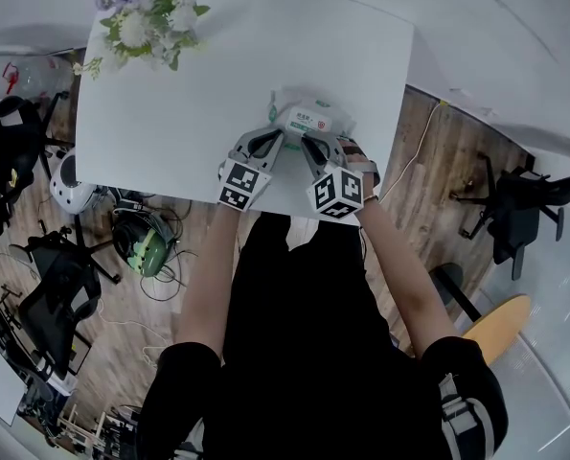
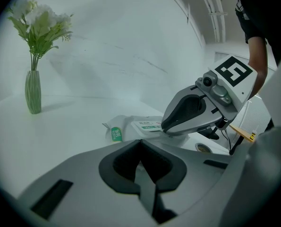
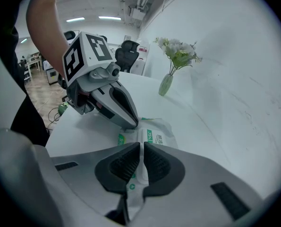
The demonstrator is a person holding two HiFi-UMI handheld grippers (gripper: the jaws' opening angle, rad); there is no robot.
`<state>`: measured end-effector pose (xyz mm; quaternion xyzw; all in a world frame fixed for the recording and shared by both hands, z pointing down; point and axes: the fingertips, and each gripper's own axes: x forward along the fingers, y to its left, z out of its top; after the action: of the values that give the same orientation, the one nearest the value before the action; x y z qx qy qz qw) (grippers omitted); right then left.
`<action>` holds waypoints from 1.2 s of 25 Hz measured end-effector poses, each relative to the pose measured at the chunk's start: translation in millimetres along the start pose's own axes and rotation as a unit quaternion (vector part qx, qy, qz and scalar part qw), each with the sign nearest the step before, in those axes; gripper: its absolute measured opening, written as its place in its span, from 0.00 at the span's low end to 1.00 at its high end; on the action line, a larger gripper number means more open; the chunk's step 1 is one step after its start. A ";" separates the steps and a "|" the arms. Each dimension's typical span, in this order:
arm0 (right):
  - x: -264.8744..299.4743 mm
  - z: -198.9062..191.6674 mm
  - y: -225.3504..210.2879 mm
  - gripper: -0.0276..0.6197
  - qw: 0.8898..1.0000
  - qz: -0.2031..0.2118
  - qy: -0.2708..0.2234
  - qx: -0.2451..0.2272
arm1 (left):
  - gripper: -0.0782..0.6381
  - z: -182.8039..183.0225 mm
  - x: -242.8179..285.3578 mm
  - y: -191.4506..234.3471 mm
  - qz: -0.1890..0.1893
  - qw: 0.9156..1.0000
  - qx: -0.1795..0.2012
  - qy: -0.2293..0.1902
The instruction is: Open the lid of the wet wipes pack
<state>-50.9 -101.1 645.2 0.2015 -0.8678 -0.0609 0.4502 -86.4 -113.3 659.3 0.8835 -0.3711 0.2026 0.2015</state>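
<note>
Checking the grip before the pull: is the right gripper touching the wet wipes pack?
Touching. The right gripper view shows the right gripper with its pads closed on a white flap of the wet wipes pack.

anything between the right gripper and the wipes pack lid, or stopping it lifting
Nothing visible. The right gripper is at the white wet wipes pack with green print, with white pack material in its narrow jaw gap. The left gripper rests its tip on the pack's edge, beside the lid, not over it.
</note>
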 end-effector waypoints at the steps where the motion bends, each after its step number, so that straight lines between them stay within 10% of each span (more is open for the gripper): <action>1: -0.3 0.2 -0.4 0.11 1.000 0.001 0.000 -0.001 | 0.14 0.1 0.0 0.2 0.000 1.000 0.000 0.000; 30: -19.6 12.2 -18.2 0.10 0.999 -0.002 -0.020 -0.034 | 0.14 1.8 -1.6 -1.3 0.008 1.000 0.004 -0.006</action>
<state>-45.3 -110.8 617.9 0.1865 -0.8734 -0.0952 0.4396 -86.1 -112.5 656.7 0.8825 -0.3786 0.2006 0.1940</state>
